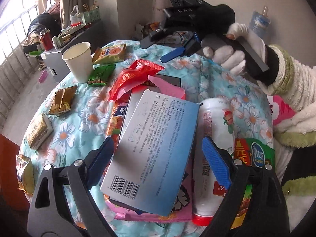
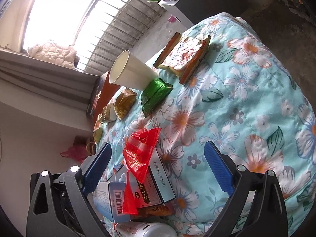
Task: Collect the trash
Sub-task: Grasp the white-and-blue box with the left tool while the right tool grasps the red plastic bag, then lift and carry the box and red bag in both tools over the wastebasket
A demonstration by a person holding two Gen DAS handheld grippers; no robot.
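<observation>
A pile of trash lies on the floral tablecloth (image 1: 227,83): a pale blue box (image 1: 154,148) on top, a red wrapper (image 1: 136,75), pink packaging (image 1: 169,87) and a white bottle with a red cap (image 1: 213,154). My left gripper (image 1: 158,158) is open, its blue pads either side of the blue box, just above it. My right gripper (image 2: 158,164) is open over the pile's far end, above the red wrapper (image 2: 140,154) and boxes (image 2: 156,183). It also shows in the left wrist view (image 1: 167,47), held in a white-gloved hand.
A white paper cup (image 1: 79,61) stands at the far left, with a green wrapper (image 1: 100,75), an orange snack bag (image 1: 110,54) and gold wrappers (image 1: 62,100) around it. A green and red snack bag (image 1: 254,154) lies right of the bottle. A cluttered side table (image 1: 65,37) stands beyond.
</observation>
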